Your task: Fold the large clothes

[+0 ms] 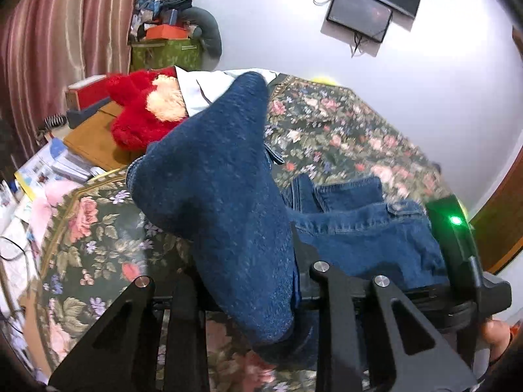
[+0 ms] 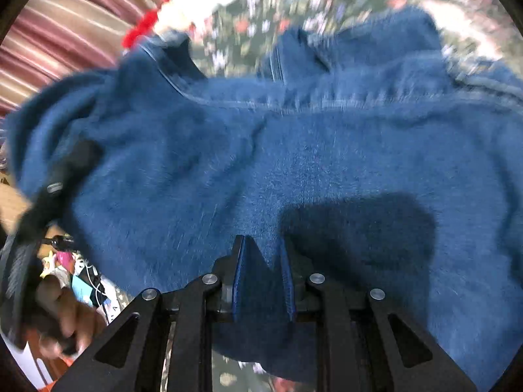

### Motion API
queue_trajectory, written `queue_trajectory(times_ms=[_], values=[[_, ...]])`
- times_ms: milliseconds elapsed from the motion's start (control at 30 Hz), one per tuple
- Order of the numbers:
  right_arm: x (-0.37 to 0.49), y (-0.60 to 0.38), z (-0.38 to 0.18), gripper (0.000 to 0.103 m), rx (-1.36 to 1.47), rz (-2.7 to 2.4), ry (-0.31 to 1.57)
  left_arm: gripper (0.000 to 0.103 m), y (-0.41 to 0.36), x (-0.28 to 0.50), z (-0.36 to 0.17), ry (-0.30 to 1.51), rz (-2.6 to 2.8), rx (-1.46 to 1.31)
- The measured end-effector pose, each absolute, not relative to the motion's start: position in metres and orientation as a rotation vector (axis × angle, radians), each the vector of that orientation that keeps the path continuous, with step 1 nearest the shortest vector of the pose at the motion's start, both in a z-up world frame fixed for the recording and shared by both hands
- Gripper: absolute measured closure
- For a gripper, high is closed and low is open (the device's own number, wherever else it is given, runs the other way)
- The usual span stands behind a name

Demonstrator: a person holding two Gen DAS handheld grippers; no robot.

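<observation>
While both tools (image 1: 261, 294) (image 2: 263, 281) pinch jeans (image 1: 222, 189), bedspread (image 1: 343, 130) lies open beyond

- The jeans (image 1: 359, 228) lie on the bed (image 1: 327, 124), one part raised between the jaws of the left hand-held gripper (image 1: 261, 310);
- the right hand-held gripper (image 2: 263, 281) pinches another fold;
- a plush toy (image 1: 140, 111) sits at the bed's far left edge; behind it, a box (image 1: 166, 54) against the wall
</observation>
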State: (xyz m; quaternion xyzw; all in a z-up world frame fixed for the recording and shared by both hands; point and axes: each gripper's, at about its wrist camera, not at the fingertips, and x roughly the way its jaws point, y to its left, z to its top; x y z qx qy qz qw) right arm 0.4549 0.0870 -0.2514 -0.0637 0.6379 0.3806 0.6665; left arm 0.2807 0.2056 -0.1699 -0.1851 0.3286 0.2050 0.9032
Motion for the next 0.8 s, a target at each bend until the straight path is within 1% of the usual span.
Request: queue_trajectory(times_ms=[133, 233, 300, 467, 600, 700, 800], values=[[0.450, 0.095, -0.266, 0.087, -0.113, 0.876, 1.443, 0.078, 0.200, 0.283, -0.169, 0.679, 0.440, -0.315], [0.454, 0.091, -0.260, 0.087, -0.104, 0.881, 1.481, 0.078, 0.189, 0.292, -0.153, 0.647, 0.424, -0.259], [0.462, 0.072, -0.248, 0.087, -0.036, 0.875, 1.507, 0.079, 0.174, 0.298, -0.140, 0.621, 0.407, -0.198], [0.462, -0.017, -0.183, 0.087, 0.019, 0.796, 1.315, 0.080, 0.112, 0.326, -0.108, 0.555, 0.324, -0.021], [0.460, -0.108, -0.141, 0.087, 0.080, 0.654, 1.190, 0.081, 0.039, 0.343, -0.096, 0.512, 0.192, 0.137], [0.458, -0.174, -0.124, 0.087, 0.096, 0.532, 1.150, 0.081, -0.011, 0.348, -0.110, 0.547, 0.057, 0.224], [0.450, -0.216, -0.113, 0.087, 0.075, 0.451, 1.120, 0.081, -0.045, 0.352, -0.150, 0.701, -0.092, 0.272]])
